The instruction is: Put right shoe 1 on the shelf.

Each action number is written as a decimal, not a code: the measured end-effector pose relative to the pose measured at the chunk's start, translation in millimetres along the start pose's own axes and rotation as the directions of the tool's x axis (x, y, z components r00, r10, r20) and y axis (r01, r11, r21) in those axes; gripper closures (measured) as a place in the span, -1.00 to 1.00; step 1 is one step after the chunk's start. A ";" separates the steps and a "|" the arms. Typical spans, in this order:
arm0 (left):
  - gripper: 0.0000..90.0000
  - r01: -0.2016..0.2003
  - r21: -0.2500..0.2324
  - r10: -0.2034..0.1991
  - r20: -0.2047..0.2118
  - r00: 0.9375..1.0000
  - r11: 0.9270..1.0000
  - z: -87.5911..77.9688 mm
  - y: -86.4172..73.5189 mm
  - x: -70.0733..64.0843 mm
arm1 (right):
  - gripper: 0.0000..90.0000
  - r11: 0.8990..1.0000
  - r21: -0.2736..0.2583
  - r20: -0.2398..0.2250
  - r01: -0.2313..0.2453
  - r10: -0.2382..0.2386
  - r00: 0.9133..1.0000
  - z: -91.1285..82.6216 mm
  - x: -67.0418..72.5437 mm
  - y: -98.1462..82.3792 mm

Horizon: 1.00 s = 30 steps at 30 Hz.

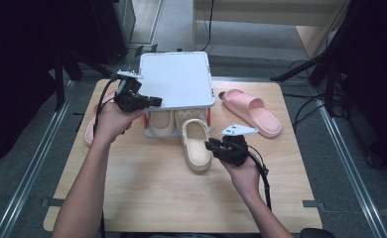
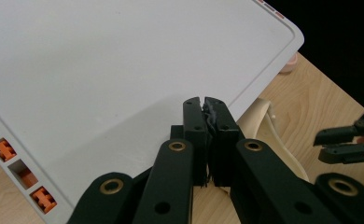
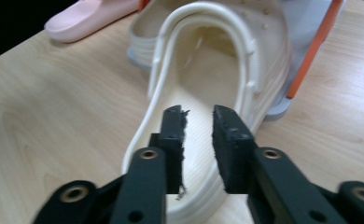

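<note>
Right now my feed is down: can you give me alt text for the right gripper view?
The right gripper, jaws slightly apart, hovers over the heel end of a cream clog lying on the wooden table. A pink slide sandal lies at upper left, an orange rack post at right.

We see a cream foam clog (image 1: 195, 146) (image 3: 203, 84) lying upright on the table, toe tucked under the white two-tier plastic rack (image 1: 176, 79) (image 2: 124, 70).

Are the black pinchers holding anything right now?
No. The left gripper is shut with nothing in it, over the white shelf top. The right gripper is open above the cream clog.
</note>
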<state>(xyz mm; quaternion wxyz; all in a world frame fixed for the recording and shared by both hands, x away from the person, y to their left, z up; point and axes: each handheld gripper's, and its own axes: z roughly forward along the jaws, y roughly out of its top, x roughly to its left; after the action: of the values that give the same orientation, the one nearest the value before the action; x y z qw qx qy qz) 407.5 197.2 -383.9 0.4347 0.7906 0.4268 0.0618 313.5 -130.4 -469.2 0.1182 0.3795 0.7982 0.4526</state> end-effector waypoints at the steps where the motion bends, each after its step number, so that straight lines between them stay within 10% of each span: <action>1: 0.95 0.000 0.000 0.000 0.000 1.000 1.000 0.0 0.0 0.0 | 0.81 1.000 -0.005 0.003 0.012 -0.012 1.000 -2.0 1.9 -4.9; 21: 0.98 -0.007 0.004 0.007 -0.005 1.000 1.000 -0.2 0.3 -1.7 | 1.00 0.994 0.098 -0.091 -0.057 0.066 0.994 -2.7 23.7 -61.5; 30: 0.98 -0.009 0.003 0.009 -0.007 1.000 1.000 -0.2 0.1 -2.0 | 1.00 0.991 0.135 -0.045 0.016 -0.010 0.999 5.8 26.5 -67.2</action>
<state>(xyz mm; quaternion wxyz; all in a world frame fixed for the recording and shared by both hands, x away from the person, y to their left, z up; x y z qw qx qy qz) 406.2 195.9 -383.2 0.4317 0.7930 0.4247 0.0659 264.9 -128.1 -523.0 0.0775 0.3711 0.8320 0.4049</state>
